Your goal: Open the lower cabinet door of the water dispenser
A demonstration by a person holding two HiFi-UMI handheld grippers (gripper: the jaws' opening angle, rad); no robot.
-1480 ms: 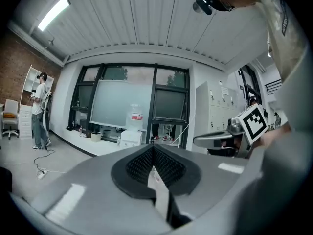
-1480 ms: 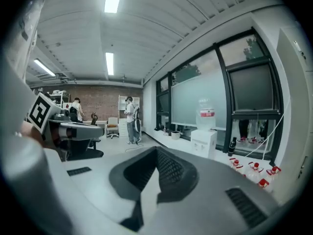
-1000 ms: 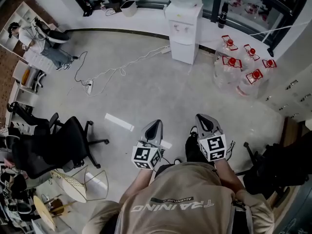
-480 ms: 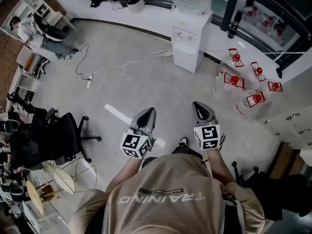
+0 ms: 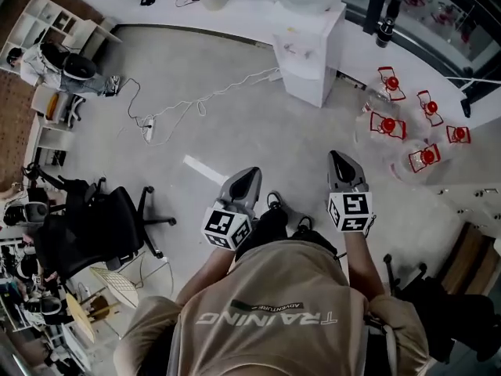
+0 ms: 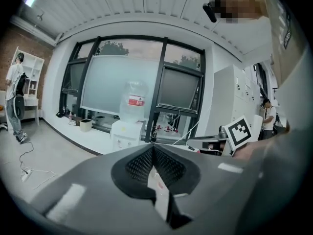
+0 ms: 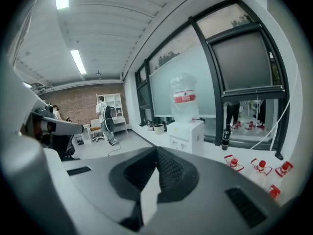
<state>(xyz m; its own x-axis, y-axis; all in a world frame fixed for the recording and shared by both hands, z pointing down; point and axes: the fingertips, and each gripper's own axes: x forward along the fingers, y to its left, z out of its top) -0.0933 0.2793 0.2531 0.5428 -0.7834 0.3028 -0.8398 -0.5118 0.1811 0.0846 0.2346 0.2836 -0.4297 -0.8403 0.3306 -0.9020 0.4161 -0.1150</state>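
Grey floor; water dispenser (image 5: 307, 57) well beyond left gripper (image 5: 250, 174), right gripper (image 5: 339, 160); jaws together.

Ahead of my grey right gripper (image 5: 338, 159): white water dispenser (image 5: 309, 57); rightward of it, clear, red-capped bottles (image 5: 389, 124).

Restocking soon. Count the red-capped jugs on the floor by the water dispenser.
5, clustered right of the water dispenser in the head view: rear-left jug, rear-middle jug, front-left jug, far-right jug, nearest jug. More could sit beyond the frame edge.
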